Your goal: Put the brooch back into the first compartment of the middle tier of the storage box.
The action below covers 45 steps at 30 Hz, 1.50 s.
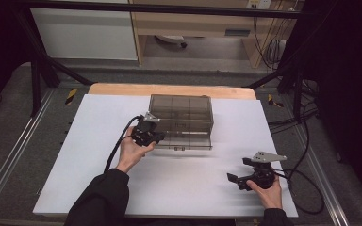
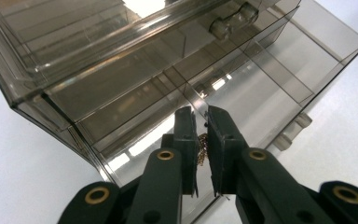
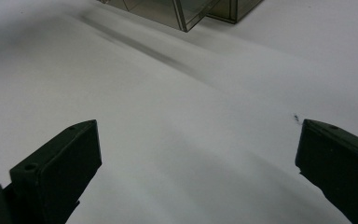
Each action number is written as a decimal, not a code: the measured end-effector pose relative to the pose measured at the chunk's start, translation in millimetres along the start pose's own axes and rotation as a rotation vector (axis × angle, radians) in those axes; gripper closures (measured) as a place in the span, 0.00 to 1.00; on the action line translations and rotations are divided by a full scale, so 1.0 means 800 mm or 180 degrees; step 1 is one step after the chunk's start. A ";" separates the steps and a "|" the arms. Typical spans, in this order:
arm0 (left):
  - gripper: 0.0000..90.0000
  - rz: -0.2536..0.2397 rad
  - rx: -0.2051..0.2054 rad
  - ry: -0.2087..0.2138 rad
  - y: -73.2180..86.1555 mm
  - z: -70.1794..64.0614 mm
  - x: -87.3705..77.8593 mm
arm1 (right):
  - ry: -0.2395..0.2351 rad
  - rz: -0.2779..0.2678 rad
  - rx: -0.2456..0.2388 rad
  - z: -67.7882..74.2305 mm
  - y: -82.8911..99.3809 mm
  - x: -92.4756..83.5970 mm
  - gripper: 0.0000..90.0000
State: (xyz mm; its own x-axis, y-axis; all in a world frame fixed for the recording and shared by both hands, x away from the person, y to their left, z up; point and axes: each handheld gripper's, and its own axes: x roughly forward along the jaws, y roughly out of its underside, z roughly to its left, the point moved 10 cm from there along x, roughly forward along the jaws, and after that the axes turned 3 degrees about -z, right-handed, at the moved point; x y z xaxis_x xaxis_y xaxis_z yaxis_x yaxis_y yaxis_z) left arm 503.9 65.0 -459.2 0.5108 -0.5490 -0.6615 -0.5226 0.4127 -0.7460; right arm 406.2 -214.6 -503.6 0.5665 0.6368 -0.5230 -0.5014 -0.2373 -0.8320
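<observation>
While the smoky clear drawer box [image 1: 181, 120] stands on the white desk [image 1: 99, 179], its lower drawer [image 2: 242, 93] is pulled out, and the left gripper [image 2: 204, 140] at the box's front left corner hangs over that drawer, jaws nearly together, pinching a small gold chain [image 2: 202, 145]. Well right of the box, the right gripper [image 1: 239, 181] is spread wide, empty.

Left gripper [image 2: 204, 135] nearly closed on something small; right gripper [image 3: 198, 172] spread wide.
</observation>
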 end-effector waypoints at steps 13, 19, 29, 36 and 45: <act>0.91 0.0053 0.0024 -0.0003 0.009 0.000 0.009 | -0.0003 -0.0003 0.0002 0.000 0.000 0.000 0.01; 0.88 0.0070 0.0023 -0.0021 0.010 0.003 0.010 | 0.0001 -0.0007 0.0009 0.000 0.000 -0.001 0.01; 0.80 -0.0042 0.0012 -0.0012 0.002 0.004 -0.002 | -0.0002 -0.0007 0.0002 0.000 0.000 0.000 0.01; 0.75 -0.0100 0.0040 0.0021 -0.002 0.002 -0.015 | 0.0001 -0.0013 0.0012 0.000 -0.001 0.000 0.01; 0.61 -0.0154 0.0081 0.0050 -0.003 -0.001 -0.034 | 0.0009 -0.0011 0.0017 0.000 -0.001 -0.001 0.01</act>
State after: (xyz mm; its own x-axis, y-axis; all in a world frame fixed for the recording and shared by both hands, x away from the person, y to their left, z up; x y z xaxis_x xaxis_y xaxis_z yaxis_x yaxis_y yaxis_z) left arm 490.5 78.8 -439.3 0.5242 -0.5799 -0.6236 -0.4800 0.4037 -0.7789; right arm 406.1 -214.9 -502.8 0.5701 0.6356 -0.5206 -0.5029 -0.2310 -0.8329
